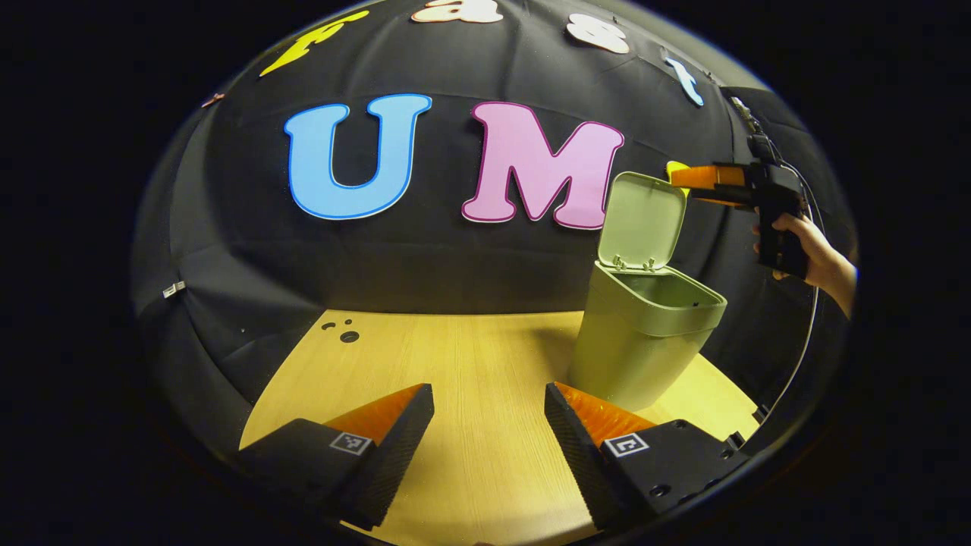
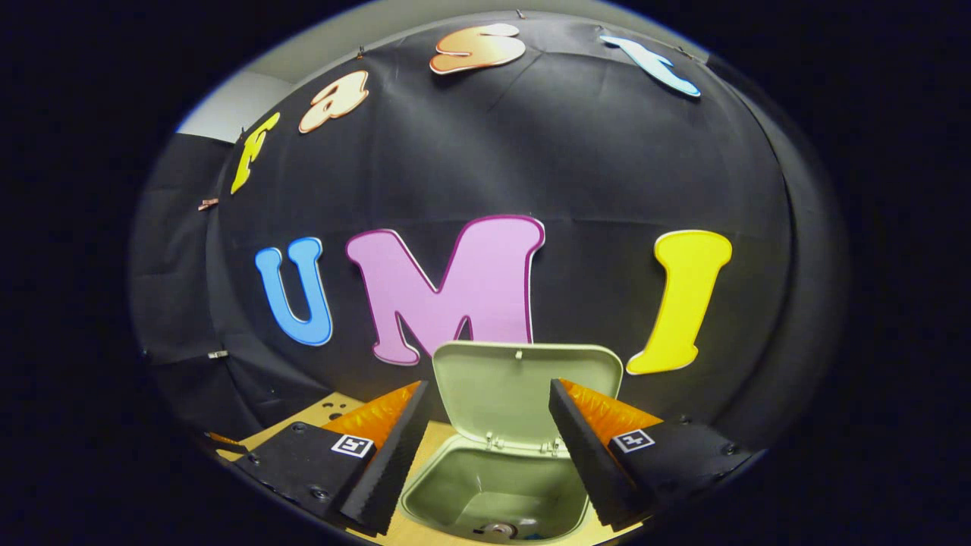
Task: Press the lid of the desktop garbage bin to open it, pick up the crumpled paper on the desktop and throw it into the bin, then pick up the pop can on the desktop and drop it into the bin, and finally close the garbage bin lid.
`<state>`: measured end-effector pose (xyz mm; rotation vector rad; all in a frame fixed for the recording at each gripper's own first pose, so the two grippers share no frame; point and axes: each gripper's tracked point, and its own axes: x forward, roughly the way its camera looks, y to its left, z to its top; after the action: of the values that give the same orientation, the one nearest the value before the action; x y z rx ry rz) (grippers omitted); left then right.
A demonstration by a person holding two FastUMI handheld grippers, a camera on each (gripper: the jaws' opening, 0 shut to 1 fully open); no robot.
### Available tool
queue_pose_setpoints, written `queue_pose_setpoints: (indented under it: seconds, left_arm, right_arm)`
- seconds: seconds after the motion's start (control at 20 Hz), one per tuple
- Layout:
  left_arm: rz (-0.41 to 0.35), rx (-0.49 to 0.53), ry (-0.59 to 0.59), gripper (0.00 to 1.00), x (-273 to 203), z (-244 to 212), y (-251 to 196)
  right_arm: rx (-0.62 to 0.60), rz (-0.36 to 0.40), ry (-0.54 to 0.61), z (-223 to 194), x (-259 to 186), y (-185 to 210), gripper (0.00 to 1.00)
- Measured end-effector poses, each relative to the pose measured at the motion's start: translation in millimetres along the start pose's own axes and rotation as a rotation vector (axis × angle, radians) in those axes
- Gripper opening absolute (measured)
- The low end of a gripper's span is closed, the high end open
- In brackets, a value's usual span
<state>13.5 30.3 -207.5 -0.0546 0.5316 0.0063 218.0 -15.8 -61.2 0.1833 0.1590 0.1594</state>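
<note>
While the bin (image 1: 645, 334) stands open at right of the left gripper view, both grippers are spread and empty.
In the right gripper view the right gripper (image 2: 485, 447) hangs over the bin's mouth, lid (image 2: 523, 394) upright between its fingers, can (image 2: 497, 528) at the bottom; left gripper (image 1: 489, 440) sits low over the table (image 1: 470, 356).

Bin (image 1: 641, 345) mouth open; upright lid (image 1: 643, 220) blocks rear; tabletop (image 1: 470, 371) left free.

Nothing readable here tbh, just little square black-and-white coded marker tags (image 1: 350, 442) stuck on top of the gripper fingers in both views, no actual words, brands or numbers on them.
</note>
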Motion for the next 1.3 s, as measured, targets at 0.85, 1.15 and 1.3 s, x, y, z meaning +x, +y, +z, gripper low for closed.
queue_pose_setpoints:
  seconds: [0.85, 1.15, 1.3]
  left_arm:
    - [0.049, -0.006, 0.051, 0.95, -8.0, -20.6, 11.7]
    - [0.046, -0.013, 0.043, 0.95, -11.2, -19.3, 10.5]
    - [0.013, -0.03, 0.001, 0.95, -16.8, -10.9, 4.6]
  right_arm:
    - [-0.055, -0.164, -0.186, 36.3, 78.7, -43.2, 0.98]
    - [-0.085, -0.151, -0.122, 21.6, 71.6, -37.9, 0.98]
    - [-0.091, -0.144, -0.094, 16.3, 57.7, -34.2, 0.96]
